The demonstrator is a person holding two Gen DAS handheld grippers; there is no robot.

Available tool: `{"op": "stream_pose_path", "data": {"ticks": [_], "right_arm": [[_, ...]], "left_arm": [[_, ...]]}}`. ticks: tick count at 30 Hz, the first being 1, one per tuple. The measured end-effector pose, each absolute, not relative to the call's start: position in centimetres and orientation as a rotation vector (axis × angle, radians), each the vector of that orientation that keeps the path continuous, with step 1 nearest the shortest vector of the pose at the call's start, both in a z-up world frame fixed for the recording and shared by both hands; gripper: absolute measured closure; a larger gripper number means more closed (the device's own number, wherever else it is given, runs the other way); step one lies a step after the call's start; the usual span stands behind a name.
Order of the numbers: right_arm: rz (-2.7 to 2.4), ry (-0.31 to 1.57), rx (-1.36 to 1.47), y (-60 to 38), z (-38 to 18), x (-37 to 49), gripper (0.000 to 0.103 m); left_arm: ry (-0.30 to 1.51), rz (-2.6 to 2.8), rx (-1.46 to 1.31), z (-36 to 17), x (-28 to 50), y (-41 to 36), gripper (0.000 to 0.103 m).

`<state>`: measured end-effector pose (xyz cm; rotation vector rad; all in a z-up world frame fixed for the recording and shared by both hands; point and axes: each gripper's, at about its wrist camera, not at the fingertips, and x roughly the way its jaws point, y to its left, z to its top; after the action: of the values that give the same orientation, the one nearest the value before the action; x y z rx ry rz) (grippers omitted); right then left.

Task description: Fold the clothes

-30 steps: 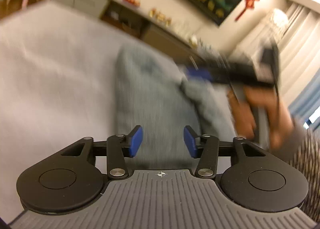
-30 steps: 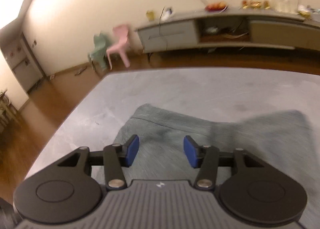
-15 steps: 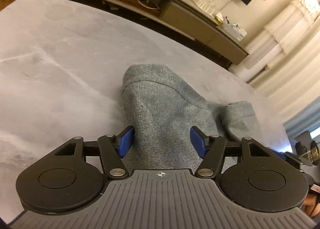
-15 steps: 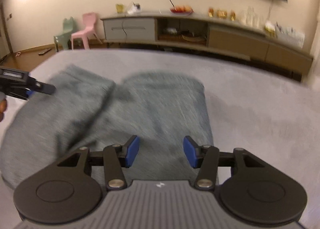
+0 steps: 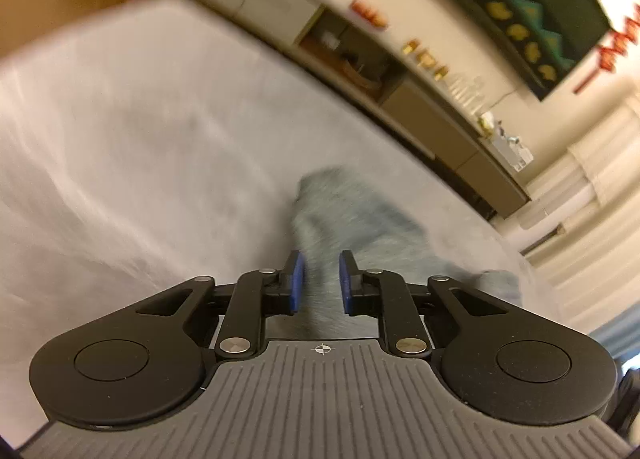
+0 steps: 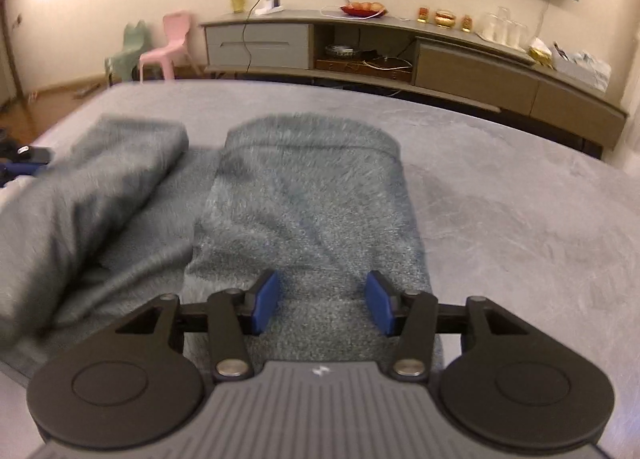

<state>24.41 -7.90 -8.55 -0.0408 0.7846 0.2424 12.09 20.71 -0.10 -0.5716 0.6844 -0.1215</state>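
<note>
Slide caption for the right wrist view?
Open right hand-held gripper over grey garment on grey table.

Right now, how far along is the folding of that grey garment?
Partly done, it seems: the grey garment lies on the table with one side flattened into a neat panel, while a sleeve-like part sits bunched and raised. Nothing is in hand: the right gripper and left gripper are open above the cloth. That part and the final folds remain.
</note>
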Motion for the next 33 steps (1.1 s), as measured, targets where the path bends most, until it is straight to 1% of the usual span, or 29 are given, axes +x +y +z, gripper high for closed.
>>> {"op": "stream_pose_path", "data": {"ticks": [2, 3, 7, 8, 10, 11, 13, 14, 17, 19, 20, 21, 24, 25, 26, 27, 28, 29, 30, 31, 32, 33], "right_arm": [[0.228, 0.726, -0.007, -7.9, -6.9, 23.3, 0.054], [0.246, 0.694, 0.003, -7.6, -6.0, 22.8, 0.053], [0.436, 0.61, 0.068, -4.5, -3.9, 20.1, 0.054], [0.505, 0.615, 0.08, -3.2, -4.0, 19.5, 0.058], [0.619, 0.635, 0.087, -0.8, -4.6, 18.4, 0.067], [0.636, 0.65, 0.075, 0.1, -5.2, 18.2, 0.068], [0.638, 0.697, 0.064, 1.0, -6.8, 18.5, 0.07], [0.637, 0.731, 0.066, 1.2, -7.8, 18.8, 0.07], [0.643, 0.9, 0.146, 0.5, -10.8, 20.9, 0.07], [0.645, 0.914, 0.187, -0.2, -11.3, 21.3, 0.072], [0.631, 0.922, 0.185, -0.4, -11.0, 21.4, 0.071], [0.623, 0.891, 0.182, -0.7, -10.2, 21.2, 0.071], [0.58, 0.802, 0.171, -2.4, -7.9, 20.6, 0.071], [0.562, 0.773, 0.167, -3.1, -7.1, 20.5, 0.068], [0.544, 0.744, 0.163, -3.9, -6.4, 20.4, 0.055], [0.48, 0.718, 0.167, -5.5, -6.0, 20.5, 0.048], [0.406, 0.697, 0.156, -6.9, -6.1, 20.4, 0.034], [0.294, 0.677, 0.122, -8.7, -6.4, 20.6, 0.028], [0.23, 0.692, 0.099, -9.9, -7.0, 21.0, 0.027], [0.166, 0.708, 0.077, -11.1, -7.6, 21.3, 0.027], [0.103, 0.722, 0.055, -12.2, -8.2, 21.7, 0.026], [0.086, 0.754, 0.069, -13.1, -8.9, 21.9, 0.026]], "left_arm": [[0.643, -0.203, -0.507, 1.8, 9.6, 19.2, 0.086], [0.638, -0.262, -0.468, 2.4, 8.2, 17.9, 0.085], [0.801, -0.401, -0.362, -1.2, 4.9, 11.7, 0.085], [0.829, -0.388, -0.364, -2.6, 4.9, 11.0, 0.085], [0.885, -0.362, -0.369, -5.2, 4.7, 9.7, 0.097], [0.896, -0.351, -0.393, -6.2, 4.6, 9.6, 0.103], [0.888, -0.352, -0.453, -6.3, 4.5, 10.4, 0.103], [0.881, -0.357, -0.456, -5.9, 4.5, 10.5, 0.101], [0.827, -0.377, -0.396, -3.5, 4.3, 10.2, 0.091], [0.791, -0.389, -0.356, -1.9, 4.2, 9.9, 0.089], [0.773, -0.395, -0.336, -1.0, 4.1, 9.8, 0.082], [0.755, -0.401, -0.316, -0.2, 4.1, 9.7, 0.079], [0.7, -0.419, -0.257, 2.2, 3.9, 9.3, 0.077], [0.705, -0.413, -0.249, 2.2, 4.5, 9.2, 0.077], [0.75, -0.391, -0.257, 1.0, 5.9, 9.2, 0.078], [0.809, -0.366, -0.261, -0.6, 7.2, 9.1, 0.079], [0.857, -0.346, -0.263, -2.1, 8.1, 9.0, 0.084], [0.883, -0.339, -0.267, -3.2, 8.6, 9.1, 0.091], [0.9, -0.331, -0.271, -3.7, 9.0, 9.0, 0.09], [0.903, -0.321, -0.275, -3.2, 9.2, 8.7, 0.088], [0.895, -0.317, -0.278, -2.5, 9.4, 8.4, 0.076], [0.869, -0.318, -0.278, -1.5, 9.3, 8.0, 0.063]]}}
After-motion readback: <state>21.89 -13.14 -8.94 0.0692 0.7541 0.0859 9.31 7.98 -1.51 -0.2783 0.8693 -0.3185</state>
